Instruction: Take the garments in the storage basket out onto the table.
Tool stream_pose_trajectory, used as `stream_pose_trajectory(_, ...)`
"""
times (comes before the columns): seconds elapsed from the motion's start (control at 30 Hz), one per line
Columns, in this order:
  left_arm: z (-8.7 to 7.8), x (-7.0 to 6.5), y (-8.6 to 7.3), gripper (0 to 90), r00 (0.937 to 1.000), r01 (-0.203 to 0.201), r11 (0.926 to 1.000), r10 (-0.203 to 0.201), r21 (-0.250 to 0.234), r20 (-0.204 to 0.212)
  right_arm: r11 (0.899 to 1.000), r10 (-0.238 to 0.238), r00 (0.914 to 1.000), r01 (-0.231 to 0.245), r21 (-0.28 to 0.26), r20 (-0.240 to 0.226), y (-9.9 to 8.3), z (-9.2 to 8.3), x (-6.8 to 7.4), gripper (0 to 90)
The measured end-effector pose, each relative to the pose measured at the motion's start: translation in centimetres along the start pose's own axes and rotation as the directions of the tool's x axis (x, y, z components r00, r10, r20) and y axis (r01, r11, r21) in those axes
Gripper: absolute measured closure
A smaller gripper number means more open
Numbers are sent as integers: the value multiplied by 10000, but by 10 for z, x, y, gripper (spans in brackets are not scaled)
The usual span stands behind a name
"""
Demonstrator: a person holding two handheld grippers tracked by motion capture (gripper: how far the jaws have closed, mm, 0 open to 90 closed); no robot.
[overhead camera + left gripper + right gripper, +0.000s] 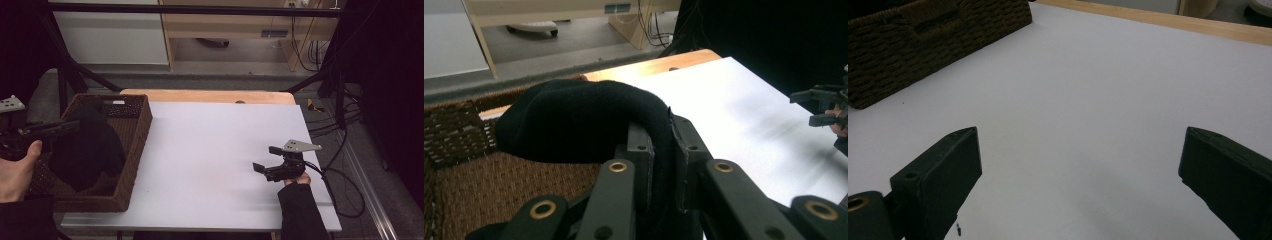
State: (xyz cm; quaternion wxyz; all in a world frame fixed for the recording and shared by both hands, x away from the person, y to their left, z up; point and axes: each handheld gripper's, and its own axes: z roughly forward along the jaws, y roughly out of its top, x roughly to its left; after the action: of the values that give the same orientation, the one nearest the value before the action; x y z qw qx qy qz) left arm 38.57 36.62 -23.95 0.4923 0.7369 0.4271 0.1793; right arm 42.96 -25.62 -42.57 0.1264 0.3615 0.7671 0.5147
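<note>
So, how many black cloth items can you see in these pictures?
1: a black cloth over the wicker basket at the table's left, pinched in the left claw. More cloth may lie hidden beneath it in the basket.

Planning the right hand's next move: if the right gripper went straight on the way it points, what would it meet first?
Probably the wicker basket, far across the bare white tabletop; depth is unclear.

A soft black cloth [87, 145] hangs in a bunched heap over the brown woven basket [134, 150], at nine o'clock on the table, one fold pinched up.
</note>
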Motion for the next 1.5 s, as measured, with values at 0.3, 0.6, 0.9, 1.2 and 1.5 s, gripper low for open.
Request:
stream_pose_trajectory(0.3,0,-5,9,798,9998,-180,9997,182,-194,124,10000,6,10000,-6,15,14,0,0,0,37)
stream_pose_trajectory(0.6,-1,-14,20,798,9991,-318,9984,331,-471,273,10000,-4,10000,4,-20,16,0,0,0,37)
stream_pose_trajectory(0.9,3,-24,30,799,9981,-470,9976,489,-508,372,10000,-10,10000,10,-1,-4,0,0,0,37)
stream_pose_trajectory(1.2,14,-35,37,799,9966,-631,9966,657,-523,505,10000,-21,10000,21,-31,0,0,0,0,37)
stream_pose_trajectory(1.5,18,-44,44,800,9946,-732,9947,782,-725,678,10000,-15,10000,15,-20,11,0,0,0,37)
